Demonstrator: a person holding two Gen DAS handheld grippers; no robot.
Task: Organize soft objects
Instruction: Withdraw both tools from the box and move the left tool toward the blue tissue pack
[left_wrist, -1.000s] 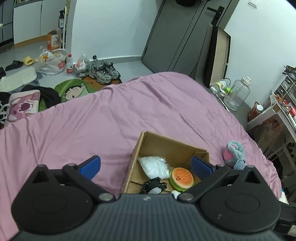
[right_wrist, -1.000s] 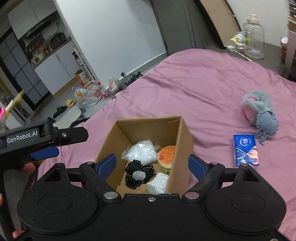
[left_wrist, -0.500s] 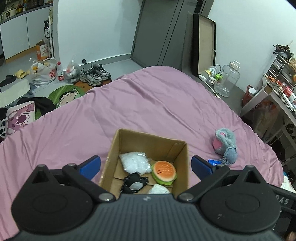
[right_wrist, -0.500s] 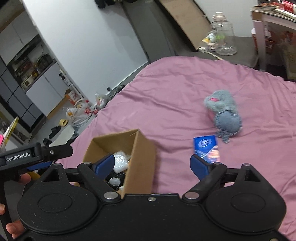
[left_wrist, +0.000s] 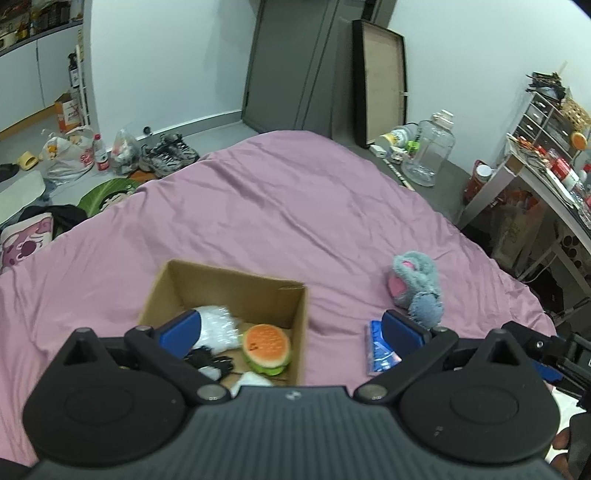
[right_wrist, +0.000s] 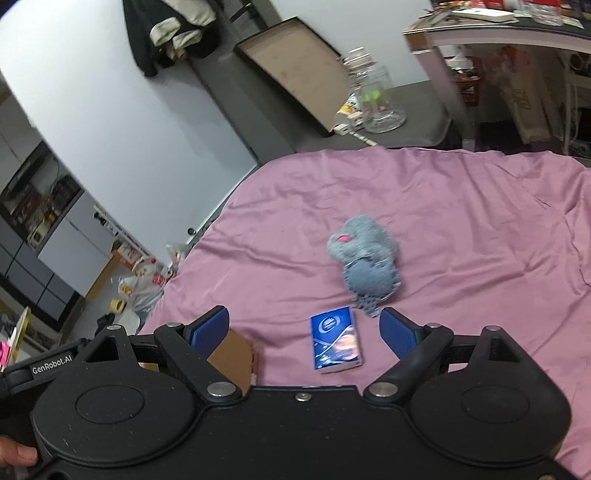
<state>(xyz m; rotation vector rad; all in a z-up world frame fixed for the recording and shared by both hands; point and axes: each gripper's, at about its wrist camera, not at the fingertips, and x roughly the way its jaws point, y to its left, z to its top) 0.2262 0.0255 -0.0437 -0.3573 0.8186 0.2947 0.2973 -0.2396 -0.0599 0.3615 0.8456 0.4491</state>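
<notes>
Right wrist view: your right gripper (right_wrist: 304, 328), jaws wide and empty, frames the tissue pack (right_wrist: 335, 340), long axis pointing away; nearer than left.

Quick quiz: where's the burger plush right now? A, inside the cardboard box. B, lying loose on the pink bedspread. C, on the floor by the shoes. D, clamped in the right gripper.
A: the burger plush sits inside the cardboard box, beside a white bag.

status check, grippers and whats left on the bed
Both grippers open, empty. Right gripper over tissue pack; grey plush just beyond, both outside box. Nothing in the way.
</notes>
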